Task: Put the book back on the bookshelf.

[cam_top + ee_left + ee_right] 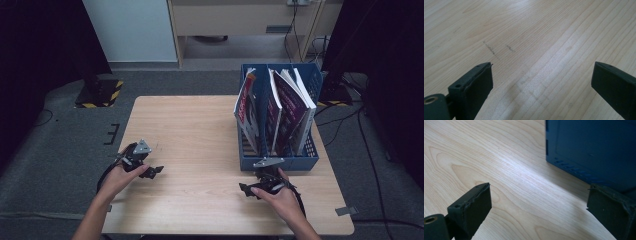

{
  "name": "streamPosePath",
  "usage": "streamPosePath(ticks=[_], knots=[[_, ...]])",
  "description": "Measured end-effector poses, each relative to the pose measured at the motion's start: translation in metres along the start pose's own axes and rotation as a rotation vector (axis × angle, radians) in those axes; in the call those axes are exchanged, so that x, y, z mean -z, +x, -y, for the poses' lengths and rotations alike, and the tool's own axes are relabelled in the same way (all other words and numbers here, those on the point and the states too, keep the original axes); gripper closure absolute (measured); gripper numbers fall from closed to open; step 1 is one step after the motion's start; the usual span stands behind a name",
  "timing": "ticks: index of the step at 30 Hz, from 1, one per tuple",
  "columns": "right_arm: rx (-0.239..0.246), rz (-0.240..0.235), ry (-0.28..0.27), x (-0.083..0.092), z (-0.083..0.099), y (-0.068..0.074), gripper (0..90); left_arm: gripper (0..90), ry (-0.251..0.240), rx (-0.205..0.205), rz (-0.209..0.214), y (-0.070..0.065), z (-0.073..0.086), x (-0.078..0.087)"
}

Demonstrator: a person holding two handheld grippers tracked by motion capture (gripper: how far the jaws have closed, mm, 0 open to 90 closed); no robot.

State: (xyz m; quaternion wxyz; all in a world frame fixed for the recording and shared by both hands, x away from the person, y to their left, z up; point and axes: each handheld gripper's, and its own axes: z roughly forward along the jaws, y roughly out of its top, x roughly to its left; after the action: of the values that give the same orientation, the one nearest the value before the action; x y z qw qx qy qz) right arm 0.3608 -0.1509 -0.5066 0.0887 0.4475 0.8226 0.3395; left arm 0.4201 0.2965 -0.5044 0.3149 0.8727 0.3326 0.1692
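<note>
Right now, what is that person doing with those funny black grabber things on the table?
A person holds a grabber in each hand over a wooden table. The left gripper hovers above bare wood, jaws wide apart, holding nothing. The right gripper sits just in front of a blue file rack, jaws open too. Several books stand upright in the rack. Nothing has been grabbed yet.

Your right tongs: tips too small and dark in high view to judge gap. Left tongs: same there. Book covers in blue rack at desk's far right corner: print too small to read; lower halves hidden behind rack wall. In your right gripper view, rack cut off by top and right edges. Desk near edge cut off by high view's bottom.
</note>
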Motion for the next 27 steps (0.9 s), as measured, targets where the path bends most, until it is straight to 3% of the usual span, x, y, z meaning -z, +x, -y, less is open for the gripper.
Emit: streamPosePath(ticks=[10, 11, 27], knots=[[-0.002, -0.006, -0.008, -0.01, -0.002, 0.009, 6.2, 3.5, 0.01, 0.001, -0.001, 0.001, 0.003, -0.001], [0.021, -0.003, -0.008, -0.012, -0.002, 0.011, 6.1, 3.5, 0.015, -0.001, 0.0, 0.001, 0.003, -0.002], [0.006, 0.003, 0.009, -0.023, -0.003, 0.019, 6.3, 3.5, 0.037, 0.009, -0.005, 0.001, 0.009, -0.008]])
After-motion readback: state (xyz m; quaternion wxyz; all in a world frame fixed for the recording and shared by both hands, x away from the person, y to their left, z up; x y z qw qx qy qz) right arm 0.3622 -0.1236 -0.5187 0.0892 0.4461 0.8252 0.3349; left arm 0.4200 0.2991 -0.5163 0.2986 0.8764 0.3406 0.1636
